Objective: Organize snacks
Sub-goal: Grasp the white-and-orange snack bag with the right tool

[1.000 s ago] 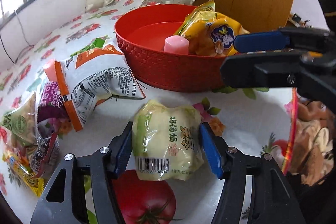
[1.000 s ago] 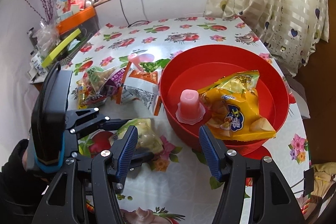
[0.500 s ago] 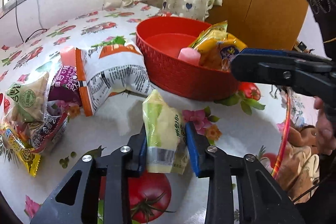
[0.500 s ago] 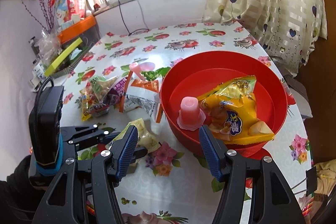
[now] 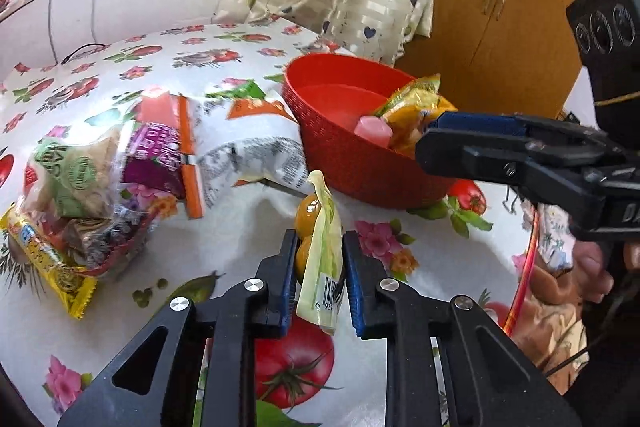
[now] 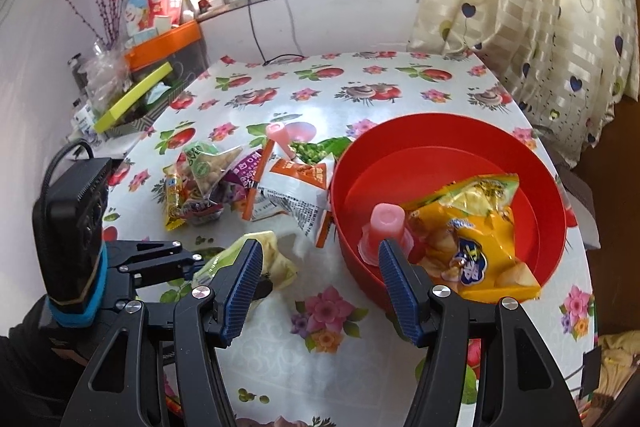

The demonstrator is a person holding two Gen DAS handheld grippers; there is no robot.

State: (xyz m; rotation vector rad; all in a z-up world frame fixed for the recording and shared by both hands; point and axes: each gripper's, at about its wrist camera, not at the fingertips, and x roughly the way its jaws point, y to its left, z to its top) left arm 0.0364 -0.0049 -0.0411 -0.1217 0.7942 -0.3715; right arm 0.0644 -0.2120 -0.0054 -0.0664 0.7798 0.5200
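The left gripper (image 5: 319,269) pinches a pale green packet (image 5: 322,259) edge-on between its blue pads (image 5: 289,275); the jaws have just been closing on it, and the packet now stands upright in the grip, barcode at the bottom, sealed tip pointing toward the red basket (image 5: 340,155). Something round and yellow-orange shows behind the packet's left side, though the view is too tight to say what it is. The right-wrist view shows the same packet (image 6: 276,259) just above the flowered tablecloth (image 6: 340,327), left of the basket (image 6: 540,163) and apart from it.

The right gripper (image 6: 320,283) has its jaws spread with nothing between them, and hangs over the cloth at the basket's near rim. In the left view it reaches in from the right (image 5: 520,155), in front of the basket.

Inside the basket lie a yellow chip bag (image 6: 476,239) and a pink jelly cup (image 6: 386,227), touching each other.

To the left of the basket a loose pile of snacks (image 6: 224,183) rests on the cloth: a white-and-orange bag (image 5: 248,151) nearest the basket wall, then a purple pack (image 5: 154,163), a green-labelled pack (image 5: 76,175) and a yellow bar (image 5: 52,267) at the outer edge.
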